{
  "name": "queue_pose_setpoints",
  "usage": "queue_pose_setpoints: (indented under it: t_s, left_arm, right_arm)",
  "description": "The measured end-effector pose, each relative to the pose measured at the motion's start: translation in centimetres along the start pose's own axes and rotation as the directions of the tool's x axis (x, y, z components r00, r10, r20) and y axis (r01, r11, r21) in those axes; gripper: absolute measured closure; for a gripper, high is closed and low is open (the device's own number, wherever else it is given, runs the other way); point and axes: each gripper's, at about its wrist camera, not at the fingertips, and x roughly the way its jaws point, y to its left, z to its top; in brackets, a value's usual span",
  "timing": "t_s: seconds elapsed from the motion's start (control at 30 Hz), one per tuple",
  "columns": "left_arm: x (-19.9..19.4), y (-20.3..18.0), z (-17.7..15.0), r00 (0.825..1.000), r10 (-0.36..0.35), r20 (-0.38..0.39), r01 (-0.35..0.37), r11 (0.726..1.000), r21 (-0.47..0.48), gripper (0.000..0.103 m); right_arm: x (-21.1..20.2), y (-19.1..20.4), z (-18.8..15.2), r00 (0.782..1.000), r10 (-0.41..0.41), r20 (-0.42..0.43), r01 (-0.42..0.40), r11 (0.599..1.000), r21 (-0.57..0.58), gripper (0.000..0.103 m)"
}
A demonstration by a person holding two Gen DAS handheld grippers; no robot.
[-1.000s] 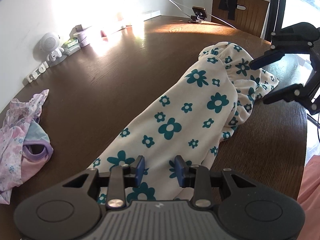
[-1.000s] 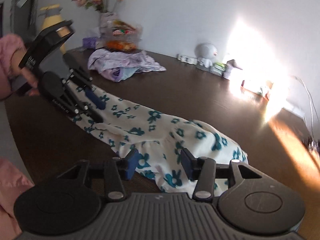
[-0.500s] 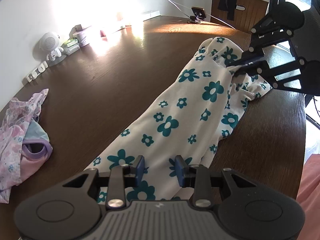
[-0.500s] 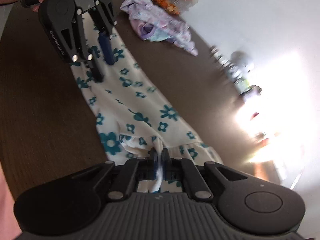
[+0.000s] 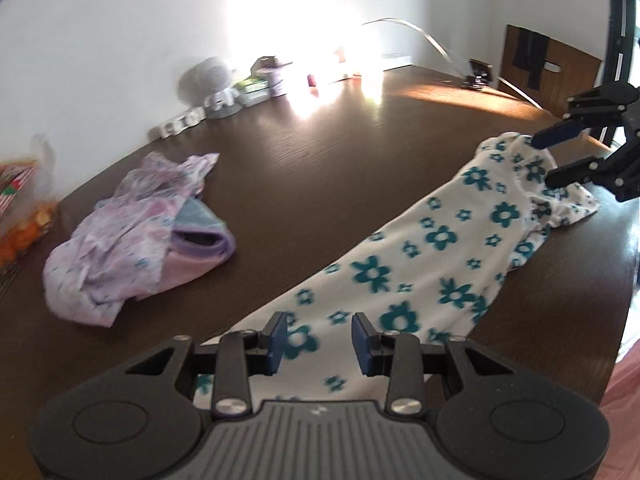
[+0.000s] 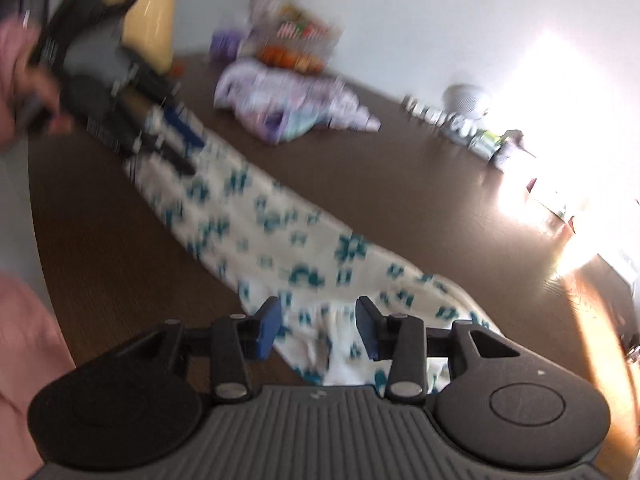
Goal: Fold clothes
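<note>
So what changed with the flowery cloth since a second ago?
The right gripper pinched the flowery cloth at its ruffled end half a second ago; now its jaws are opening and have let go. The left gripper has stayed open over the other end. The purple clothes pile and the table look the same.

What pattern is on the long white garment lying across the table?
Teal flowers on white fabric, seen best in the left wrist view.
</note>
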Motion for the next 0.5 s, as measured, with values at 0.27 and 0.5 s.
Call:
queue_pose_setpoints:
  t_s: [0.27,0.5]
  left_arm:
    - [0.4,4.2,-4.0,0.999,0.031,-0.036,-0.034,0.993,-0.117,0.073]
    - [0.2,6.1,-5.7,1.0,0.006,-0.008,-0.007,0.983,-0.182,0.07]
  right_arm:
    - [6.3,-1.8,0.6,0.993,-0.108,-0.047,0.112,0.988,0.105,0.057]
    - [6.2,-4.1,-3.1,0.992,-0.11,-0.067,0.123,0.963,0.238,0.057]
